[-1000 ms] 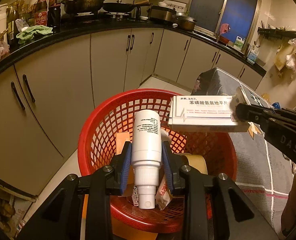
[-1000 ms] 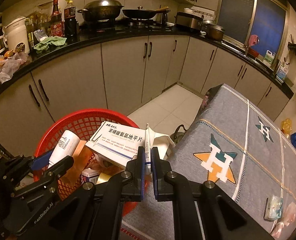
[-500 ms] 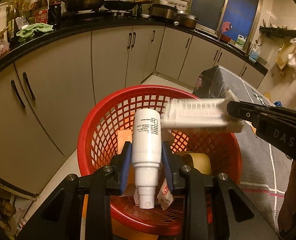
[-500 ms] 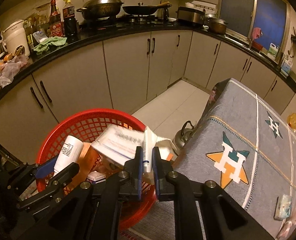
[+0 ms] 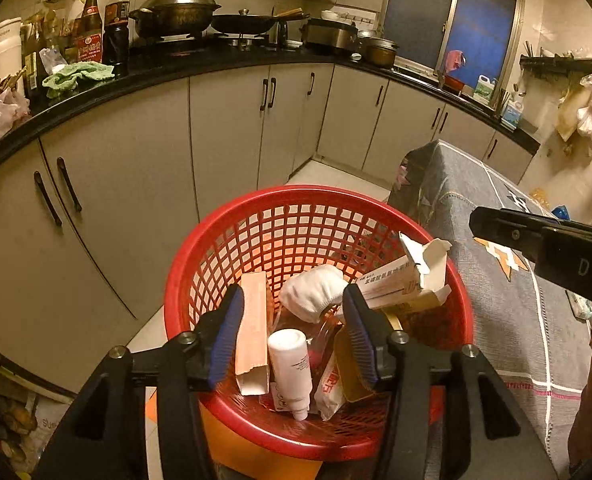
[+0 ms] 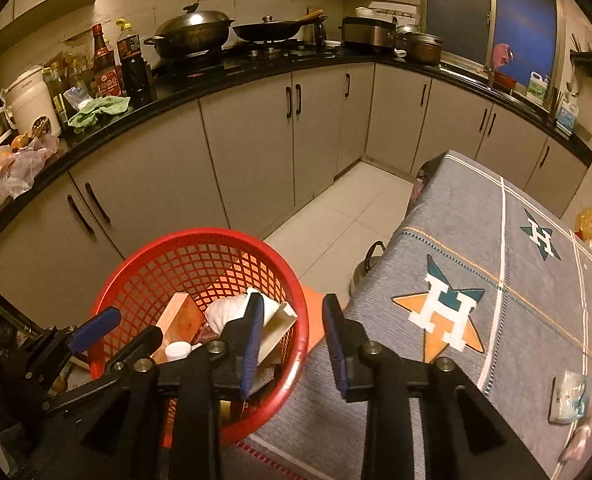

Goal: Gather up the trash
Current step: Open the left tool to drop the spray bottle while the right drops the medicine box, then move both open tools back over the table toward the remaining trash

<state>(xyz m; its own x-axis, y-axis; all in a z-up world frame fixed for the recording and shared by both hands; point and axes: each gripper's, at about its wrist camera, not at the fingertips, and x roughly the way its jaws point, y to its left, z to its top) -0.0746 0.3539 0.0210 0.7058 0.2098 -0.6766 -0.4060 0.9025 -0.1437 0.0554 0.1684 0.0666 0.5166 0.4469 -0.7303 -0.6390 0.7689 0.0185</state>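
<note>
1. Left wrist view: the left gripper hangs with jaws spread and empty over the red mesh basket, where a white spray bottle and a torn medicine box lie among other rubbish.
2. Right wrist view: the right gripper gapes empty at the basket's right rim.
3. Judged unfinished: a crumpled wrapper lies on the grey tablecloth, near right.

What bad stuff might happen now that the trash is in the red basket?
1. The medicine box leans against the red basket rim, its torn flap poking above, so it might tip out or snag.
2. Both grippers, left gripper and right gripper, hang open right over the rim; a careless move may knock the basket.
3. Wrappers on the tablecloth could get forgotten.
</note>
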